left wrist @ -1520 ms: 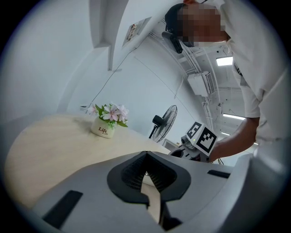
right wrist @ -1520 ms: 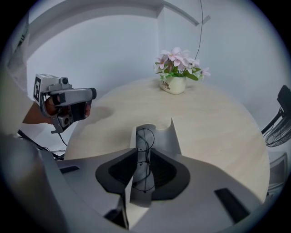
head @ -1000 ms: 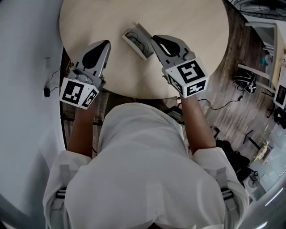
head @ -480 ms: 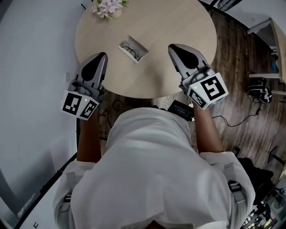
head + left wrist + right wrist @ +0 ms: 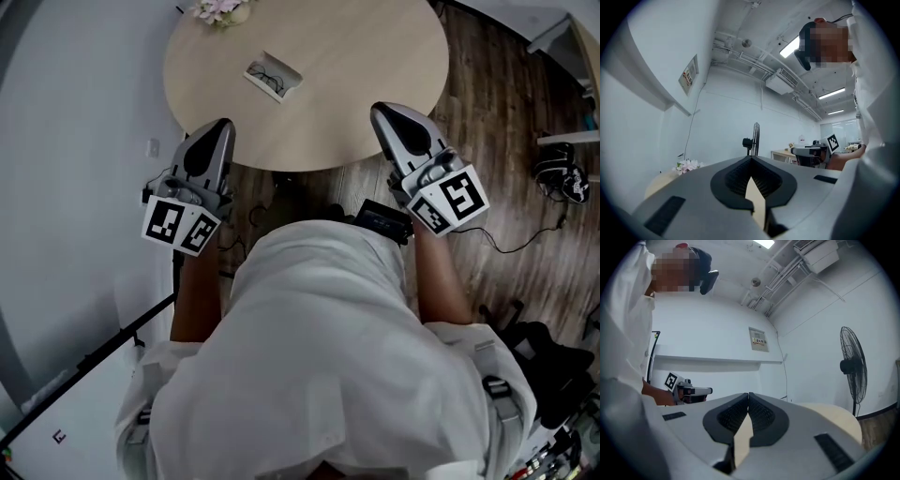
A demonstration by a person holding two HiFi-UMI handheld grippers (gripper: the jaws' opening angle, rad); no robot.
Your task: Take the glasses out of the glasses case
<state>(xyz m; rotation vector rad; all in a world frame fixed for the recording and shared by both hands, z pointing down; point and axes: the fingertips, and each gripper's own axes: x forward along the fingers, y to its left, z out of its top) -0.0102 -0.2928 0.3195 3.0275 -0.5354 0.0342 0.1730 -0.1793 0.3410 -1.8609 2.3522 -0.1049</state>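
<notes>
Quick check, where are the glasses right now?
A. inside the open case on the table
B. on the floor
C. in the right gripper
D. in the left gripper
A: the glasses lie in the open case on the table; the left gripper and right gripper are shut and empty.

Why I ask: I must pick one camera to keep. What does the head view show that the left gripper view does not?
Only the head view shows the open glasses case with the glasses inside, lying on the round table. Only the left gripper view shows the left gripper shut with nothing between its jaws, plus a standing fan and ceiling lights. Both show the right gripper, the flowers and part of the table.
</notes>
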